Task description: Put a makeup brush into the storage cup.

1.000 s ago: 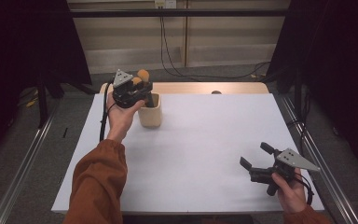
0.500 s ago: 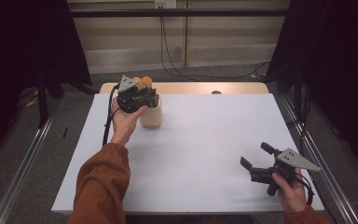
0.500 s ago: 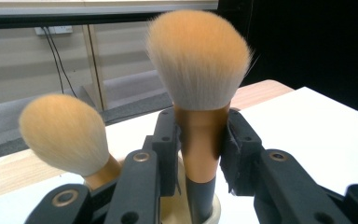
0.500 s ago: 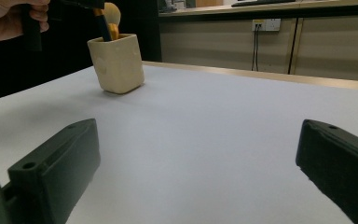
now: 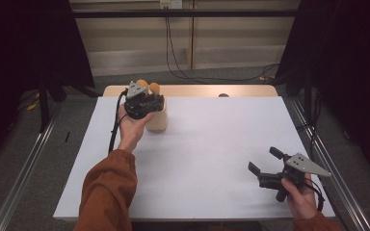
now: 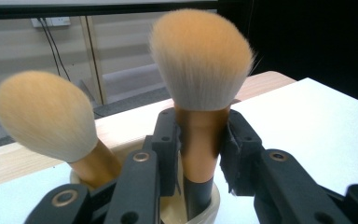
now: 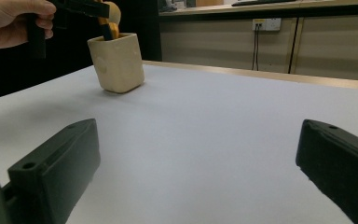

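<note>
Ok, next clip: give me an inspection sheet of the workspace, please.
Surface: white sheet over a wooden table.
Job's things: beige cup at the far left; held brush stands in it, second brush leans in it.
Clutter: small dark item at the far edge, too small to tell.
Grippers: left gripper shut on the held brush's handle; right gripper open, nothing between its jaws.
Cables: one trails from the left gripper; more run along the floor.
Surroundings: dark curtains, wall socket.

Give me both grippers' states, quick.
Left gripper: shut on the upright makeup brush, over the cream cup.
Right gripper: open, nothing between its jaws, low over the white table.
</note>
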Available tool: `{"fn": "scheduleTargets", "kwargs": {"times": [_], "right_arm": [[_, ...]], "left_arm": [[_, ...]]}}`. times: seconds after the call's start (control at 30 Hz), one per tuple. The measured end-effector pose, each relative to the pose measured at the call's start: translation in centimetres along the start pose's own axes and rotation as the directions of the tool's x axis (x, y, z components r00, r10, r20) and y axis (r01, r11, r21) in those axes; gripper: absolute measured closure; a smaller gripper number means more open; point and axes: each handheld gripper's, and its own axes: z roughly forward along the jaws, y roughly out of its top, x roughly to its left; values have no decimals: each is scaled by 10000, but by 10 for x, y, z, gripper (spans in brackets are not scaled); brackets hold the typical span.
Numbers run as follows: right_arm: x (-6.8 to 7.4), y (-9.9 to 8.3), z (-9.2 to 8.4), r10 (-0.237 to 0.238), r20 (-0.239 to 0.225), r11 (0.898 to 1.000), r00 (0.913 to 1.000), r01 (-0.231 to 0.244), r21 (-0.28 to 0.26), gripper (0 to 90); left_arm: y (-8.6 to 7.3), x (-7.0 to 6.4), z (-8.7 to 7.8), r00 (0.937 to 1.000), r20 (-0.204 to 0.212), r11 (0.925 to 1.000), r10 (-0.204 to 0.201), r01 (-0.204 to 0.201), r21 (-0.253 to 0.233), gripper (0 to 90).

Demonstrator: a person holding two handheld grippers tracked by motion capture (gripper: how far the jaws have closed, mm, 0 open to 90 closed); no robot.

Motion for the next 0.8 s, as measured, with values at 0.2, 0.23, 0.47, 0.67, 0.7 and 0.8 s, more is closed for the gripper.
{"fn": "scheduleTargets", "kwargs": {"times": [0.2, 0.23, 0.47, 0.67, 0.7, 0.8], "right_arm": [[0, 0, 0, -56, -30, 10000, 10000, 56, 6, 0], [0, 0, 0, -65, -21, 10000, 10000, 65, -1, 0], [1, -1, 0, -89, -65, 10000, 9999, 89, 18, 0], [1, -1, 1, -80, -56, 10000, 10000, 81, 35, 0], [1, -1, 1, -81, -59, 10000, 9999, 82, 41, 0], [0, -1, 1, -68, -55, 10000, 10000, 68, 32, 0]], "left_arm": [[-4, -3, 4, 10000, -58, 9999, -79, 80, 116, 657], [-5, -3, 3, 9999, -65, 9997, 98, -96, 216, 642], [-9, 0, -3, 9994, -338, 9999, 7, -3, 105, 505], [-10, 3, -13, 9981, -614, 9998, 59, -70, -184, 379], [-10, 3, -14, 9984, -568, 9997, 58, -71, -227, 360], [-11, 4, -17, 9981, -617, 9996, -35, 18, -276, 298]]}}
